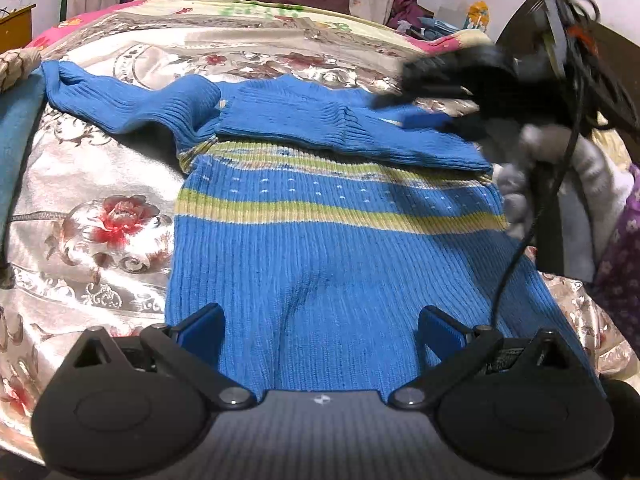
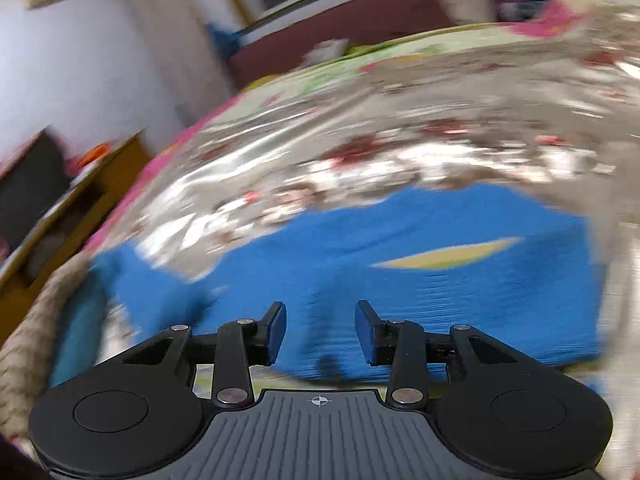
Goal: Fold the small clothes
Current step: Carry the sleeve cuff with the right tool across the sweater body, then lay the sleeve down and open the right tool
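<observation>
A small blue knit sweater [image 1: 320,256] with yellow-green stripes lies flat on the bed. Its right sleeve [image 1: 352,128] is folded across the chest; its left sleeve [image 1: 120,100] stretches out to the upper left. My left gripper [image 1: 320,332] is open and empty, low over the sweater's hem. My right gripper [image 1: 436,100] shows blurred in the left wrist view over the folded sleeve's end. In the right wrist view the right gripper [image 2: 320,332] is open and empty above the blue sweater [image 2: 400,248]; that view is motion-blurred.
The bed has a shiny floral cover [image 1: 92,208]. A pile of white and purple clothes [image 1: 592,200] lies at the right. A teal cloth [image 1: 16,140] and a woven thing [image 1: 16,66] lie at the left edge. A wooden cabinet [image 2: 60,216] stands beside the bed.
</observation>
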Demonstrator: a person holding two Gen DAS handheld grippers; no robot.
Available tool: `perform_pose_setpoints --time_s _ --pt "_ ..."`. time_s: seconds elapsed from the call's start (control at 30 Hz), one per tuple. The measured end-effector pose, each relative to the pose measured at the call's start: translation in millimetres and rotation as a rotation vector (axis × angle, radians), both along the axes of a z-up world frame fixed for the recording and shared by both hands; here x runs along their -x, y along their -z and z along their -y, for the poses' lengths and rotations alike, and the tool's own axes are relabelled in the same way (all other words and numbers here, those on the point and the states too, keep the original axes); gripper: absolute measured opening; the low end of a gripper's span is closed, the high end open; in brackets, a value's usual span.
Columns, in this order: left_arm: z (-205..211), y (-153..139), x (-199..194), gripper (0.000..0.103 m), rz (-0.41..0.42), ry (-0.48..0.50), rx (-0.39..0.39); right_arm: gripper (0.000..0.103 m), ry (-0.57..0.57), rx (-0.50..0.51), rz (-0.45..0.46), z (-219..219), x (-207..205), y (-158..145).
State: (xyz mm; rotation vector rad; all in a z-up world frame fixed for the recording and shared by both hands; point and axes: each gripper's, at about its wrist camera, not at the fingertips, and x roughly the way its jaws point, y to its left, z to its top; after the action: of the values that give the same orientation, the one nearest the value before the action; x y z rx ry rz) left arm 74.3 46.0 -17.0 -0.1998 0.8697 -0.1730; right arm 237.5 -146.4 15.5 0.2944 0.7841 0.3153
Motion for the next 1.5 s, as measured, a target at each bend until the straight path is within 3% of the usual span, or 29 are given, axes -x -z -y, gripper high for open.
perform_pose_setpoints --time_s 0.13,0.27,0.4,0.77,0.93,1.07,1.23,1.5 --pt "3.5 1.0 0.2 0.103 0.001 0.006 -0.023 0.037 0.08 0.06 -0.09 22.4 -7.1 22.1" --pt "3.6 0.2 0.9 0.103 0.009 0.003 -0.042 0.038 0.05 0.087 -0.048 14.6 2.7 13.9" --pt "-11.1 -8.1 2.5 0.103 0.036 -0.071 -0.022 0.038 -0.021 0.086 -0.009 -5.8 8.4 -3.3" --pt "-56.6 -23.5 8.2 0.103 0.112 -0.236 -0.036 0.038 -0.399 0.143 0.089 -152.4 -1.2 -60.0" --pt "-75.6 -17.7 6.8 0.103 0.103 -0.285 0.033 0.038 -0.563 0.196 0.125 -241.0 -9.6 -61.3" --pt "-82.1 -19.1 8.5 0.103 0.15 -0.305 0.037 0.037 -0.64 0.205 0.116 -298.5 -19.8 -51.0" --pt "-104.4 -22.3 11.7 0.103 0.186 -0.409 0.068 0.037 -0.688 0.171 0.105 -346.9 -39.2 -38.8" --pt "-138.7 -16.7 17.1 0.103 0.187 -0.572 0.148 0.037 -0.68 0.178 0.098 -383.9 -59.0 -14.9"
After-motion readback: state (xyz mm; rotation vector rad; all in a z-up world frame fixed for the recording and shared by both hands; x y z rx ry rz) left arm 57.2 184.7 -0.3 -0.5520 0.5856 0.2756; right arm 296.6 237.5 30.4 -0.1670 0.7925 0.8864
